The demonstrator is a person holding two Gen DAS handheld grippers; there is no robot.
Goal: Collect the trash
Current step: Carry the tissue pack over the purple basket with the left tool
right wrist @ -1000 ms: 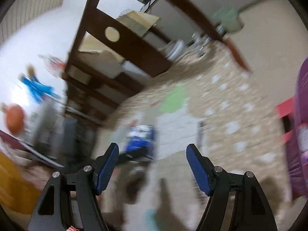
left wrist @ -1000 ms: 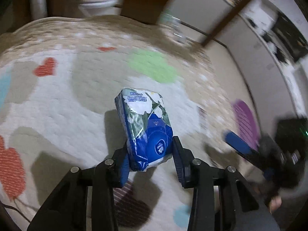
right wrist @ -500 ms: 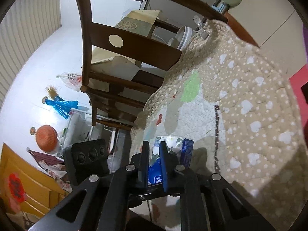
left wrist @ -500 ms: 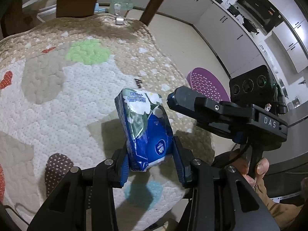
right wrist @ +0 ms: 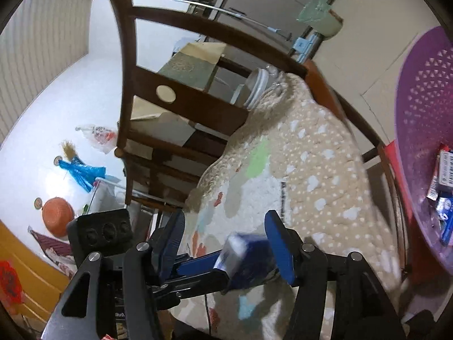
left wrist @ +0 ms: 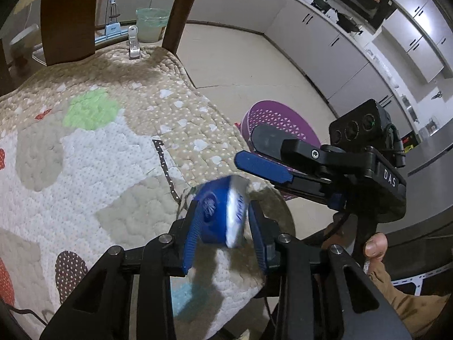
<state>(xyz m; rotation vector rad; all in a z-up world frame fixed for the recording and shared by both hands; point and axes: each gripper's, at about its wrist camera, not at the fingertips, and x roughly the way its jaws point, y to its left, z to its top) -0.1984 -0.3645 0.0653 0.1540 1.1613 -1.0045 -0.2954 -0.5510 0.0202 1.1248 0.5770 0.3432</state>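
Left wrist view: the left gripper (left wrist: 223, 226) has just been closing further and clamps a blue-and-white pack (left wrist: 223, 215) between its blue pads; the pack is motion-blurred. The pack hangs above the near edge of a quilt (left wrist: 85, 155) with heart and blob patches. The right gripper (left wrist: 266, 155) enters from the right, just beside the pack, with a thumb (left wrist: 373, 249) on its handle. Behind it, on the floor, stands a purple basket (left wrist: 271, 116) with a perforated wall; its contents are hidden from this camera. A chair (left wrist: 68, 14) rises beyond the quilt, and a pale green bucket (left wrist: 151, 24) stands behind it.

Right wrist view: the right gripper (right wrist: 223, 235) has just been opening; its jaws stand apart. The pack (right wrist: 246, 257), held by the left gripper (right wrist: 198, 266), sits between them against the right pad (right wrist: 279, 243); whether that pad presses on it cannot be told. The left pad is clear of it. The basket (right wrist: 419, 119) fills the right edge and holds several small wrappers and boxes (right wrist: 444, 181). An orange bowl (right wrist: 58, 216) lies on the white floor at left.
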